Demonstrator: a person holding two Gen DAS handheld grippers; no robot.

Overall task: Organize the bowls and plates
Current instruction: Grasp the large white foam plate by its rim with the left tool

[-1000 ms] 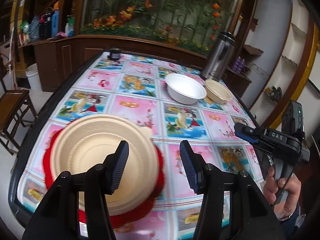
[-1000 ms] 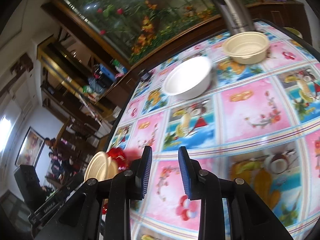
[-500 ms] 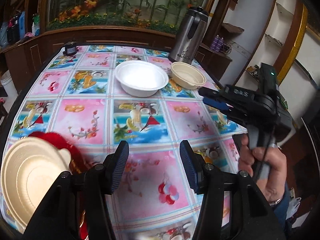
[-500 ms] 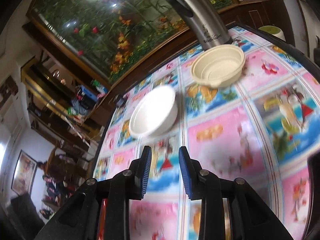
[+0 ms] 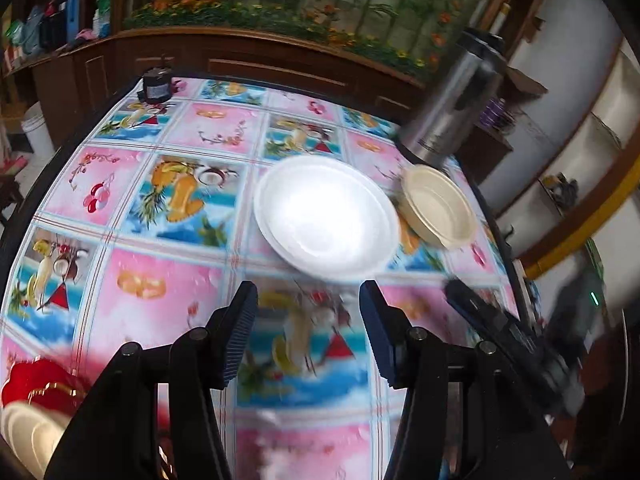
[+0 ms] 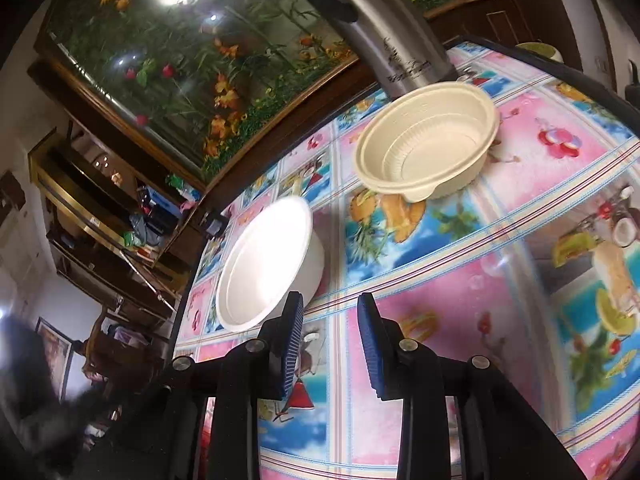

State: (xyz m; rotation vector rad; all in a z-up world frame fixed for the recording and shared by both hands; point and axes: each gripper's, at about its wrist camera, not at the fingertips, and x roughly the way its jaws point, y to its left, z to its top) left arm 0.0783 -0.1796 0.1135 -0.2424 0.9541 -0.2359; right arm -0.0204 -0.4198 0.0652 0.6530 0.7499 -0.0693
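A white bowl (image 5: 326, 216) sits on the patterned tablecloth, and a cream bowl (image 5: 438, 206) stands just to its right. My left gripper (image 5: 308, 332) hovers open and empty just short of the white bowl. The stack of a cream plate (image 5: 28, 436) on a red plate (image 5: 44, 384) shows at the bottom left corner. In the right wrist view the white bowl (image 6: 268, 264) lies ahead on the left and the cream bowl (image 6: 428, 142) further off. My right gripper (image 6: 330, 340) has its jaws narrowly apart, nothing between them.
A tall steel thermos jug (image 5: 452, 112) stands behind the cream bowl at the table's far right edge. A small dark jar (image 5: 156, 84) sits at the far left corner. Wooden cabinets and a planted display run behind the table (image 5: 132, 280).
Both grippers have swept across the table toward the bowls. The plate stack slid from the left gripper's front to the bottom left corner. The bowls now look larger and closer in both views.
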